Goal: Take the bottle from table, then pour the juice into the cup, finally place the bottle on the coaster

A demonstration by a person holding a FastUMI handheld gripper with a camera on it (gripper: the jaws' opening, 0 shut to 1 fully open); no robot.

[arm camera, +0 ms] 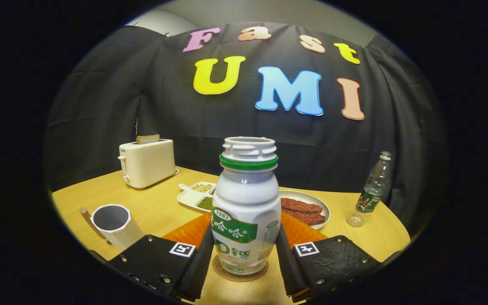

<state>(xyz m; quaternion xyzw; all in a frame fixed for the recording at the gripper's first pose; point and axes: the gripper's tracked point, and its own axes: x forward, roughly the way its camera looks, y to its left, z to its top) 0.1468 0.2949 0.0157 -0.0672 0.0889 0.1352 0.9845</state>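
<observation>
The bottle [246, 207] label reads "1987"; another small bottle's [371, 190] label is illegible.
</observation>
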